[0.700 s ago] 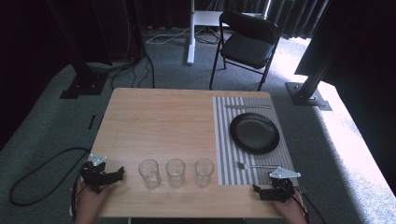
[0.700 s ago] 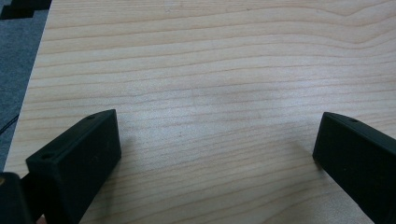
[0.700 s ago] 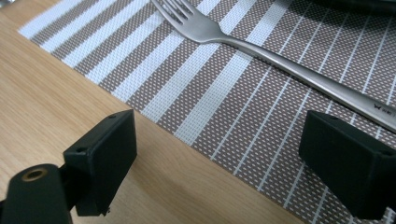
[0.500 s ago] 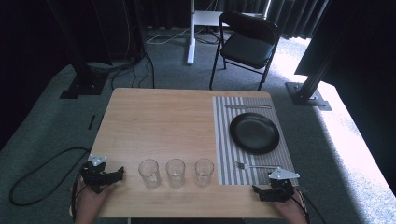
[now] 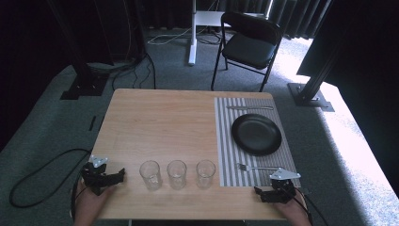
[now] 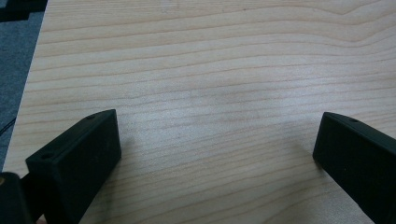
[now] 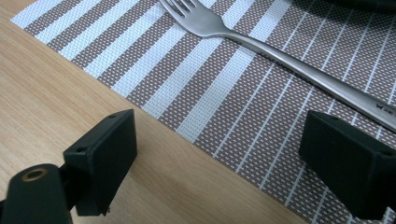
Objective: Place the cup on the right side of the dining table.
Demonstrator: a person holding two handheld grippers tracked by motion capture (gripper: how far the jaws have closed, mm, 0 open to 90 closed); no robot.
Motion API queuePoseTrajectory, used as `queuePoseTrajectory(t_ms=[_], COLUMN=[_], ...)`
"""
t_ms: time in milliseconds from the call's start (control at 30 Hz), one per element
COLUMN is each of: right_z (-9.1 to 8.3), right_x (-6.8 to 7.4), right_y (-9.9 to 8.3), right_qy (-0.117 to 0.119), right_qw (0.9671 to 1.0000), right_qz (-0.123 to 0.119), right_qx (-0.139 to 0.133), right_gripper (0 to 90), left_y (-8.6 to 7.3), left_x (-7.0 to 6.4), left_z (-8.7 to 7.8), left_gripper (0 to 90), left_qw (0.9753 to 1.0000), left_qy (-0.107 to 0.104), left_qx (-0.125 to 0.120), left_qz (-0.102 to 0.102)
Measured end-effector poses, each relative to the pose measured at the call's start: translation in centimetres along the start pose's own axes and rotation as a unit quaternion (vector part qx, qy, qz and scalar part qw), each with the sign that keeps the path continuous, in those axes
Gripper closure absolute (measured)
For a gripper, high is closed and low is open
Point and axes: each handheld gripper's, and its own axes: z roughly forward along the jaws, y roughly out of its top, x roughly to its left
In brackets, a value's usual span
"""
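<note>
Two grippers rest at the near edge of the table [image 5: 160, 117], one at each corner. The left gripper [image 5: 113, 177] sits at the near left, its jaws wide apart over bare wood, with nothing between them in the left gripper view [image 6: 217, 149]. Three glasses stand in a row to its right; the nearest glass [image 5: 150, 174] is just beside its jaw tips but apart from them. The right gripper [image 5: 264, 194] lies at the near right, by the front edge of the striped mat [image 5: 226, 141], its jaws also spread and empty. In the right gripper view [image 7: 219, 158], the fork [image 7: 261, 44] lies on the mat just beyond the jaws, tines to the upper left, its handle running past the right jaw without touching it. A black plate [image 5: 256, 134] sits farther back on the mat.
</note>
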Motion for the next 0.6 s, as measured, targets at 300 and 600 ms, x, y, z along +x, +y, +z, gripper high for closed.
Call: queuePoseTrajectory(t_ms=[300,600], right_z=[-0.6,-1.2], right_x=[0.1,0.8], right_y=[-0.3,-0.3], right_qy=[0.0,0.021], right_qw=[1.0,0.9997], right_qz=[0.003,-0.007], right_qx=[0.009,0.005], right_gripper=[12.3,12.4], left_y=[0.0,0.0], left_x=[0.0,0.0], left_z=[0.0,0.0], left_gripper=[1.1,1.1], left_qw=[1.0,1.0], left_qy=[0.0,0.0], left_qx=[-0.001,-0.001], left_qz=[-0.001,-0.001])
